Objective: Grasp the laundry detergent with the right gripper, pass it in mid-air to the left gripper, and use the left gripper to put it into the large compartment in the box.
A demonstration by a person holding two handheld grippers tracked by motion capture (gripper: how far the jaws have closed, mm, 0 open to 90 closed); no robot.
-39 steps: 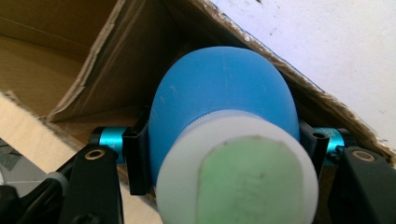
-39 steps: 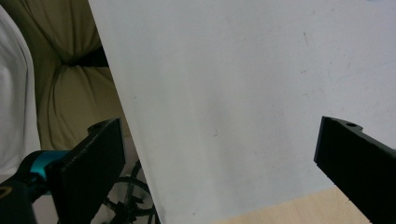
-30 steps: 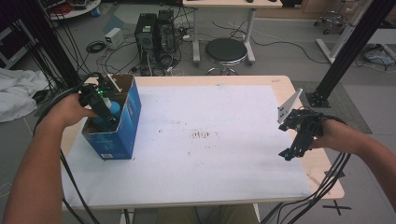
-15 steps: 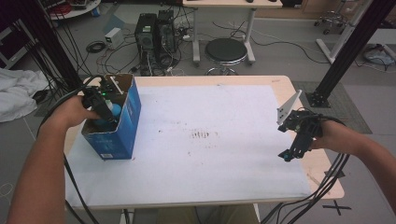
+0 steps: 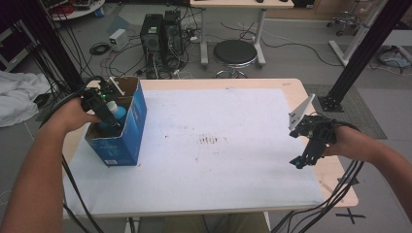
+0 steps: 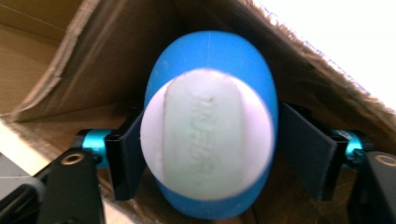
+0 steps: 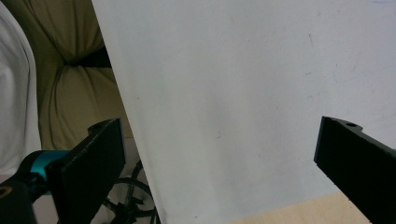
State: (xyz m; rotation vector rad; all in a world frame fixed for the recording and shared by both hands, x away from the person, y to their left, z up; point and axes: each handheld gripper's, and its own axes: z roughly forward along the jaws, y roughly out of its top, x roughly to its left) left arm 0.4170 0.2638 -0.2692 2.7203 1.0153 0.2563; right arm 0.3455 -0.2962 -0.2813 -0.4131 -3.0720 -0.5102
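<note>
Blue bottle [image 6: 210, 140] with white cap, clamped in left gripper [image 5: 108, 115] inside blue cardboard box [image 5: 127, 133]; right gripper [image 5: 305, 156] spread wide, empty, over white-covered surface [image 5: 214, 160].

Raised lettering on a bottle cap, too blurred to read

In the left gripper view, the white oval cap [image 6: 207, 134] of the blue plastic bottle [image 6: 212, 56] carries a short line of embossed letters running along its length, but the blur keeps any letter from being made out. In the high view, the blue cardboard box [image 5: 127, 127] at the left of the counter has pale printing low on its near side, too small to read. On the floor at the near right, black tape forms a cross mark [image 5: 351, 215].
</note>
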